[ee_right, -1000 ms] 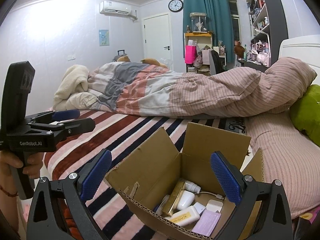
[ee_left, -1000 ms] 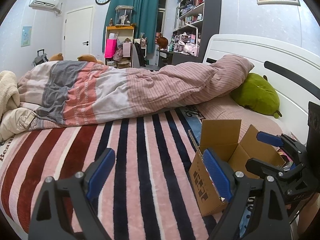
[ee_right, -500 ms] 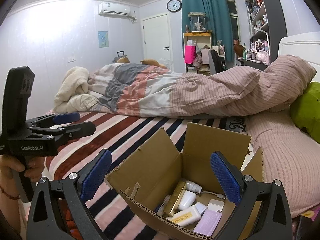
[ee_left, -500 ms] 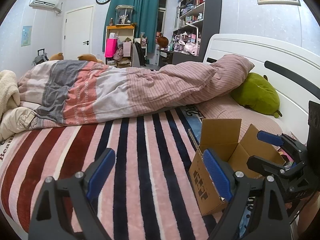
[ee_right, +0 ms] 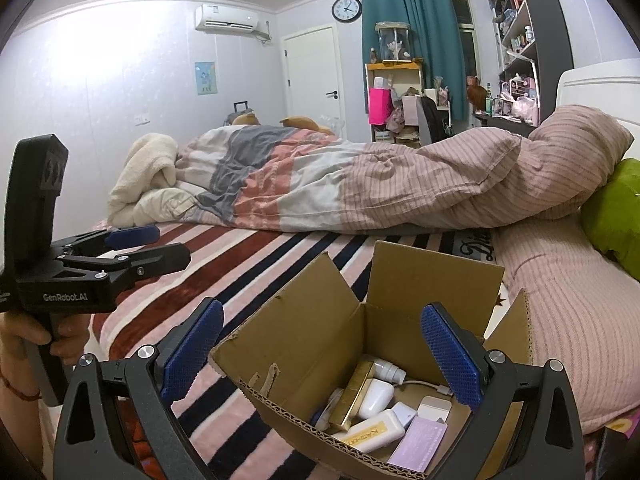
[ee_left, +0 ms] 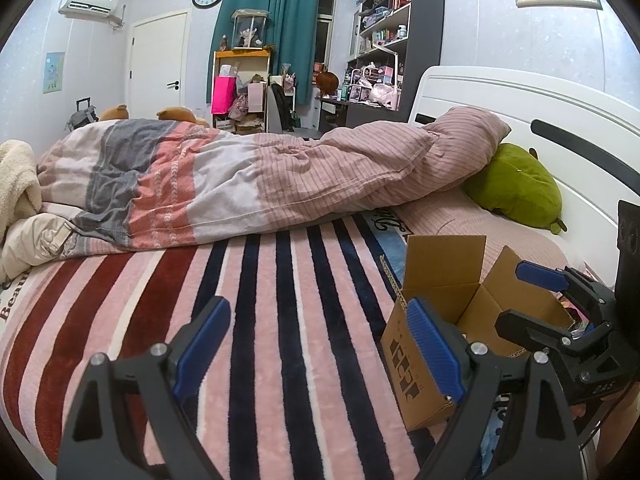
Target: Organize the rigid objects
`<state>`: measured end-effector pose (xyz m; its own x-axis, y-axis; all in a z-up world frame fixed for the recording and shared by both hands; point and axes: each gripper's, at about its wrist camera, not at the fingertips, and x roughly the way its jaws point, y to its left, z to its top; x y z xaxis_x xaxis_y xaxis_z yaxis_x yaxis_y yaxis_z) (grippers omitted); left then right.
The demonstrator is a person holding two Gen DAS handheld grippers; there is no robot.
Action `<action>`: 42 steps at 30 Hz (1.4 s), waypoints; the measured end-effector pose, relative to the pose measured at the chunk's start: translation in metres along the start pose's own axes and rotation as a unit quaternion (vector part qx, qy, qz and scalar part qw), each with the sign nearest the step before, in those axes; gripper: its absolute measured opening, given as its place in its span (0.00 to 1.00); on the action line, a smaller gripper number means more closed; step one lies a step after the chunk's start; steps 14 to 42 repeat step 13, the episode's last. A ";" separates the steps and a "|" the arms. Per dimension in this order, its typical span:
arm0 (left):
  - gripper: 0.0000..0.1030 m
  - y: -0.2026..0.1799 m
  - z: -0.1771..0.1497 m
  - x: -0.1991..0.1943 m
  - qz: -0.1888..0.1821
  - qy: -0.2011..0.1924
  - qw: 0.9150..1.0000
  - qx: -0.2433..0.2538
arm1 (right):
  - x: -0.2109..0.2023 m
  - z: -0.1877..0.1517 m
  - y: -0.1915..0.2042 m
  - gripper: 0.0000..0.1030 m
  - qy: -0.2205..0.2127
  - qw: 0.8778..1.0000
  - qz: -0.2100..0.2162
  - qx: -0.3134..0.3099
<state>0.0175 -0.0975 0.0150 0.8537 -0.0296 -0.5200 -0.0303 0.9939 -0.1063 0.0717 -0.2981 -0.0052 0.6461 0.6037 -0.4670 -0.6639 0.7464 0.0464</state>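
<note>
An open cardboard box (ee_right: 320, 320) stands on the striped bed; it also shows in the left wrist view (ee_left: 444, 276). Inside lie a white charger (ee_right: 376, 398), a gold box (ee_right: 354, 398), a cream tube (ee_right: 372, 432), a lilac carton (ee_right: 416, 442) and other small white items. My right gripper (ee_right: 320, 356) is open and empty, hovering over the box's near edge; it also shows in the left wrist view (ee_left: 524, 292). My left gripper (ee_left: 316, 352) is open and empty above the blanket, left of the box; it also shows in the right wrist view (ee_right: 160, 244).
A striped blanket (ee_left: 260, 320) covers the bed. A rolled duvet (ee_left: 280, 176) lies across the far side. A green plush (ee_left: 516, 184) rests by the white headboard (ee_left: 520, 108). Shelves (ee_left: 384, 40) and a door (ee_left: 158, 64) stand beyond.
</note>
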 end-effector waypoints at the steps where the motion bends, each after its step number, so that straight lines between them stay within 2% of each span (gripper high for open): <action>1: 0.85 -0.001 0.000 0.001 0.000 0.000 1.000 0.000 | 0.000 0.000 -0.001 0.96 0.000 1.000 0.000 0.001; 42: 0.85 0.000 0.000 0.000 0.000 0.000 1.000 0.000 | 0.000 0.000 0.000 0.96 0.000 1.000 0.001 0.002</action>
